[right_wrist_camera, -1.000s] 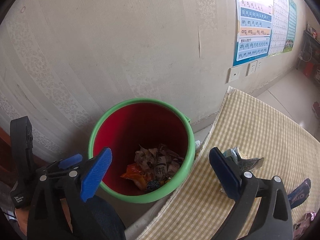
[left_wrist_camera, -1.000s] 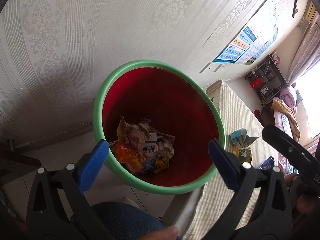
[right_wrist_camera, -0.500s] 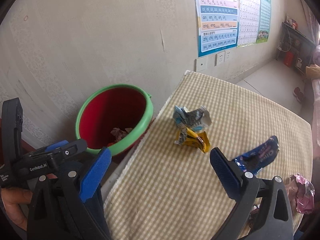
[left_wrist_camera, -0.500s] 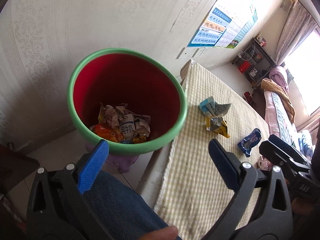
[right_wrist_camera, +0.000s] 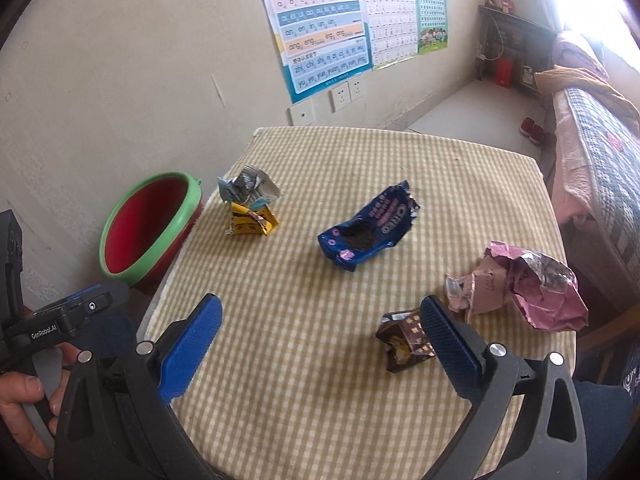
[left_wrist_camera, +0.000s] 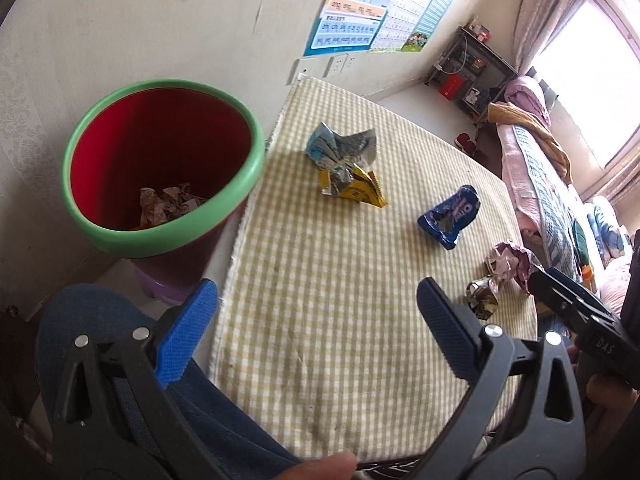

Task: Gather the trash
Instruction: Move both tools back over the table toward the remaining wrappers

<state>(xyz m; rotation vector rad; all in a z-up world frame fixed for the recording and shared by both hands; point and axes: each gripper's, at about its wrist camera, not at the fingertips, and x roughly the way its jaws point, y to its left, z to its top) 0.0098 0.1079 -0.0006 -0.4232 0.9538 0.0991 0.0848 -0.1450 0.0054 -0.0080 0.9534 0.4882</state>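
A tabletop [right_wrist_camera: 360,380] covered in yellow-and-white checked cloth is carrying five pieces of crumpled trash, while a red bucket [left_wrist_camera: 160,152] with a green rim is standing on the floor just beside its edge, already holding crumpled wrappers [left_wrist_camera: 168,208]. On the wall behind, three posters are hanging side by side; the nearest, a pinyin chart [right_wrist_camera: 320,32], is showing syllables such as "ang", "eng", "ing", "ong", "zhi" and "chi".

The largest piece, a crumpled pink foil bag [right_wrist_camera: 528,288], is lying near the right edge of the cloth. A dark blue Oreo wrapper [right_wrist_camera: 368,228] is sitting torn open near the middle, its white logo partly readable. Toward the bucket, a light blue and silver wrapper [right_wrist_camera: 248,190] is resting against a yellow wrapper [right_wrist_camera: 252,220], the two touching. A small brown wrapper [right_wrist_camera: 404,342] is lying closest to the camera, just beside the pink bag.

The right hand-held gripper [right_wrist_camera: 320,344] is hovering above the cloth with its blue-padded jaws spread wide, holding nothing, one pad just beside the brown wrapper. The left hand-held gripper [left_wrist_camera: 316,320] is likewise gaping wide and empty over the near edge of the tabletop; "GenRobot.AI" is reading on its body in the right wrist view, and "DAS" is showing on the other tool.
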